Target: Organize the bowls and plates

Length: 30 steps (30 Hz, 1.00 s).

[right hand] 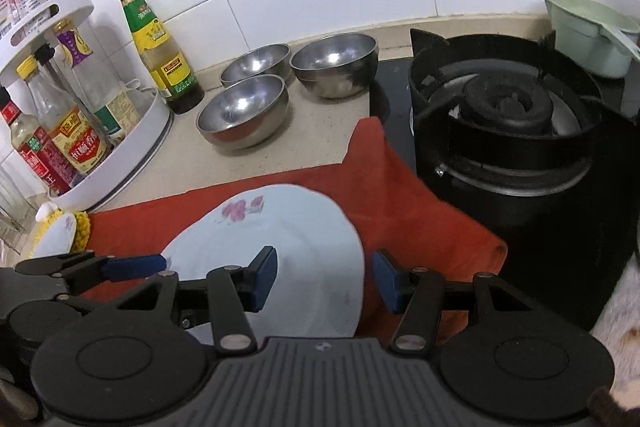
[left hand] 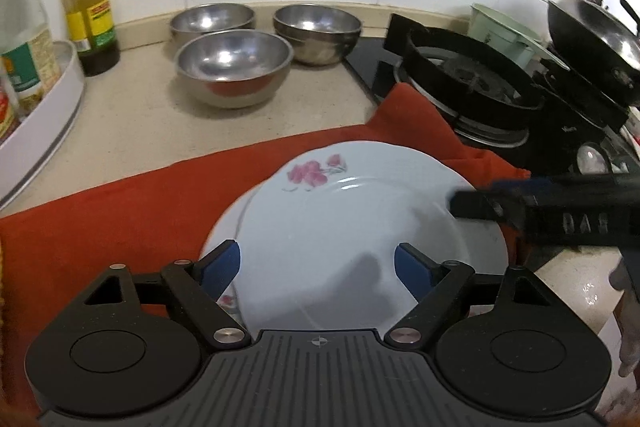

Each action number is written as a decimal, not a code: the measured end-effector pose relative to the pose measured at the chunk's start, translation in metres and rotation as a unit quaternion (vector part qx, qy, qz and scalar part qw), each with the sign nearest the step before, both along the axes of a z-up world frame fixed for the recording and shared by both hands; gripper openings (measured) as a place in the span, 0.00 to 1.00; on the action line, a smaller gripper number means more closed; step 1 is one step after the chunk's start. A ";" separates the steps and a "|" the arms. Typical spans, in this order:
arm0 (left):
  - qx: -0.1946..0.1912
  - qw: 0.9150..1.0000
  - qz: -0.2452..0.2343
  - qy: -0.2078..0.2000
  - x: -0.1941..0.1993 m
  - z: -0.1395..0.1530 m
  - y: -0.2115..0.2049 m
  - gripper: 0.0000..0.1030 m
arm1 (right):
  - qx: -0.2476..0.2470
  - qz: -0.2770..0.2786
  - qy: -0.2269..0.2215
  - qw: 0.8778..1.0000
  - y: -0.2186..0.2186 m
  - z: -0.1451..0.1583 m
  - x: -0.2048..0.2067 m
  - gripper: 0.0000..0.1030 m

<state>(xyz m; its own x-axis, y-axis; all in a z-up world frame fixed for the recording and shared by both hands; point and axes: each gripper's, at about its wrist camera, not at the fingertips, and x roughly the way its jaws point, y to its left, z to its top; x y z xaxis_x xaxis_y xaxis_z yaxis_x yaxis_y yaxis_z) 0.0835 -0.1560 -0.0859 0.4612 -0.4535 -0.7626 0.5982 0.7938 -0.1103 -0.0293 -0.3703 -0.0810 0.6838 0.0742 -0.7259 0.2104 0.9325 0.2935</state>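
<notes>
Between both grippers' open jaws lies the plate (left hand: 340,227)

Beyond the red cloth (left hand: 132,203), bare counter lets me pass; three steel bowls (left hand: 234,67) block its far side, the stove (left hand: 472,87) its right.

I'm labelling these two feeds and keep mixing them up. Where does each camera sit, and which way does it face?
Left wrist: on the left hand-held gripper, angled down at the floral plate with its open fingers over it; the right hand-held gripper enters from the right.
Right wrist: on the right hand-held gripper, angled down over the plate's right rim; the left hand-held gripper shows at lower left.
Shared: plate, red cloth, steel bowls, stove burner.
</notes>
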 end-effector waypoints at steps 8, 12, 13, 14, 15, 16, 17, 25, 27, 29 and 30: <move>0.001 0.999 0.053 0.001 0.011 0.003 0.019 0.87 | -0.038 0.052 0.018 0.998 0.009 -0.012 -0.008 0.48; 0.006 0.998 0.062 0.001 0.012 0.003 0.022 0.87 | -0.039 0.081 0.013 0.996 0.029 -0.018 0.002 0.55; 0.006 0.998 0.068 0.001 0.013 0.002 0.024 0.87 | -0.032 0.089 0.014 0.995 0.031 -0.020 0.004 0.55; 0.006 0.997 0.074 0.002 0.013 0.003 0.027 0.87 | -0.030 0.097 0.014 0.995 0.032 -0.021 0.006 0.55; 0.004 0.997 0.080 0.001 0.013 0.003 0.031 0.87 | -0.042 0.105 0.011 0.994 0.037 -0.020 0.008 0.55; 0.002 0.996 0.089 -0.001 0.013 0.005 0.036 0.87 | -0.063 0.115 0.009 0.991 0.041 -0.019 0.010 0.55; 0.001 0.995 0.096 -0.002 0.013 0.006 0.040 0.87 | -0.069 0.123 0.004 0.990 0.043 -0.018 0.012 0.55; 0.009 0.981 0.192 -0.007 0.020 0.013 0.084 0.88 | -0.080 0.115 -0.040 0.989 0.020 0.003 0.031 0.55; 0.010 0.977 0.213 -0.013 0.017 0.016 0.094 0.88 | -0.076 0.135 -0.045 0.987 0.024 0.004 0.039 0.55; 0.014 0.973 0.230 -0.016 0.017 0.019 0.104 0.89 | -0.070 0.160 -0.049 0.983 0.034 0.005 0.047 0.55; 0.016 0.971 0.237 -0.017 0.017 0.020 0.110 0.89 | -0.069 0.172 -0.051 0.981 0.040 0.006 0.051 0.55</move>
<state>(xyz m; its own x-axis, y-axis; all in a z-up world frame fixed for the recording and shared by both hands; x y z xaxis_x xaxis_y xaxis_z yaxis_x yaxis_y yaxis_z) 0.1002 -0.0465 -0.0661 0.6372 -0.1595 -0.7541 0.1666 0.9837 -0.0673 0.0216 -0.3307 -0.0754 0.7048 0.2195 -0.6746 -0.1481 0.9755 0.1627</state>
